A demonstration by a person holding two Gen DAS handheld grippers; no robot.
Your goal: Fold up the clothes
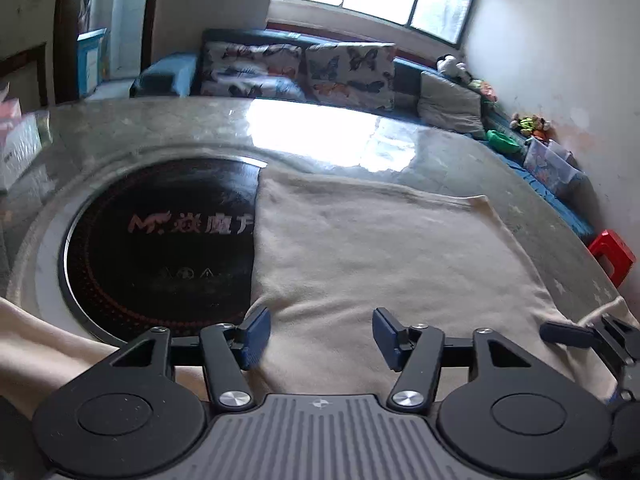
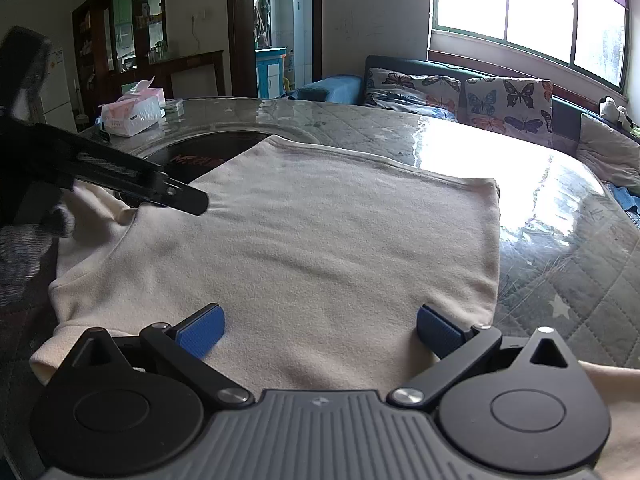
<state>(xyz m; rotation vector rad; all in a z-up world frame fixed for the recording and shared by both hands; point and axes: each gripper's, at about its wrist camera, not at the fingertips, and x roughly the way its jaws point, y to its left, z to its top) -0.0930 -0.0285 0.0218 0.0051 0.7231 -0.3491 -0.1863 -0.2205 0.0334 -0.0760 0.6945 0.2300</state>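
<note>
A cream fleece garment [image 1: 380,248] lies spread flat on the glass-topped round table [image 1: 440,148], its left edge lying over the black round hob plate [image 1: 160,240]. My left gripper [image 1: 320,336] hovers open over the garment's near-left part, nothing between its blue pads [image 1: 256,336]. My right gripper [image 2: 320,330] is open too, low over the garment [image 2: 320,232] near its front right corner. The left gripper's black finger [image 2: 176,196] shows in the right wrist view above the garment's left sleeve area. The right gripper's tip [image 1: 568,334] shows at the left view's right edge.
A tissue pack [image 2: 132,114] sits on the far left of the table [image 2: 560,208]. A sofa with butterfly cushions [image 2: 480,96] runs behind the table under the window. A red stool [image 1: 612,256] stands on the floor to the right. A bare forearm [image 1: 48,352] shows at lower left.
</note>
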